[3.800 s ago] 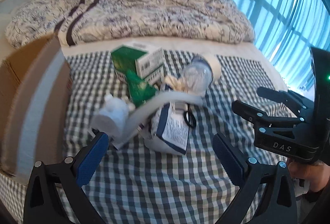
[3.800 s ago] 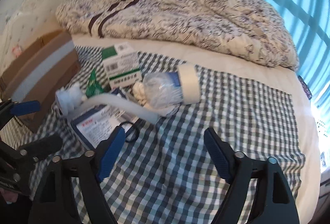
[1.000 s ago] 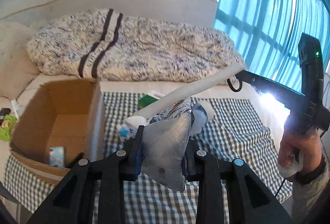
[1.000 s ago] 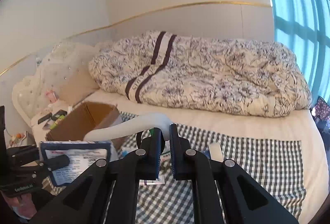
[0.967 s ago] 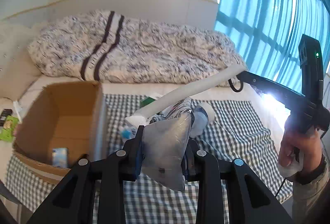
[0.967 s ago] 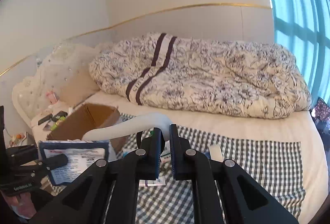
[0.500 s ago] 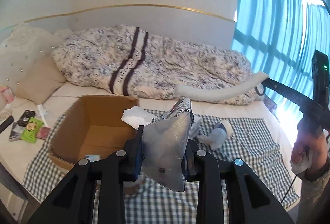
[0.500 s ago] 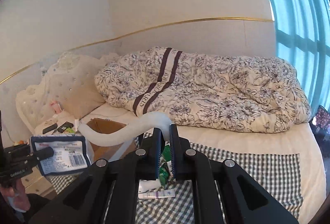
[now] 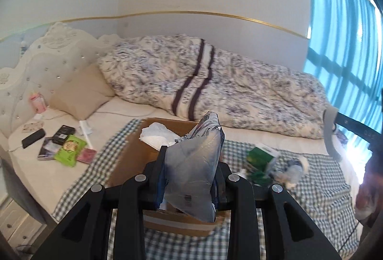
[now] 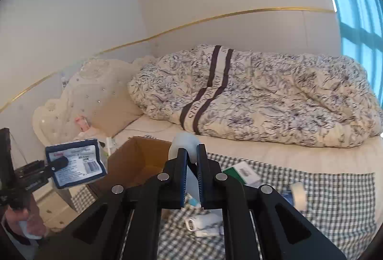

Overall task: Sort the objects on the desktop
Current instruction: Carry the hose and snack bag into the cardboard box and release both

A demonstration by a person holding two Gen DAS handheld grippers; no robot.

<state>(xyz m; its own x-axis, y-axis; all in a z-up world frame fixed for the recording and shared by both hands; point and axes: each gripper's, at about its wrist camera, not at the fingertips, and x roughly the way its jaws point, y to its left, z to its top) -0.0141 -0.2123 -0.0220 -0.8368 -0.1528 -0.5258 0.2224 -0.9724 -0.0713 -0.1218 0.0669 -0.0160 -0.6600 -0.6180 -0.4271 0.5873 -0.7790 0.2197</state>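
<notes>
My left gripper (image 9: 191, 164) is shut on a blue-edged packet (image 9: 196, 164) with a silvery back. It hangs over the near side of an open cardboard box (image 9: 129, 159), in which a white cloth (image 9: 155, 135) lies. In the right wrist view the packet (image 10: 76, 163) shows its printed label, with the left gripper (image 10: 56, 164) left of the box (image 10: 136, 157). My right gripper (image 10: 191, 148) is shut on a white bent tube (image 10: 183, 140), right of the box. In the left wrist view the tube (image 9: 329, 138) hangs at the far right.
On the checked cloth (image 10: 335, 200) lie a green-and-white carton (image 10: 241, 171), a tape roll (image 10: 298, 191) and a small white item (image 10: 205, 221). A phone (image 9: 33, 138) and a green packet (image 9: 69, 147) lie on the mattress at left. A rumpled duvet (image 9: 215, 83) fills the back.
Both grippers have swung left with their loads. The packet has come from beside the box to above its near side, and the tube now points toward me instead of sweeping left.
</notes>
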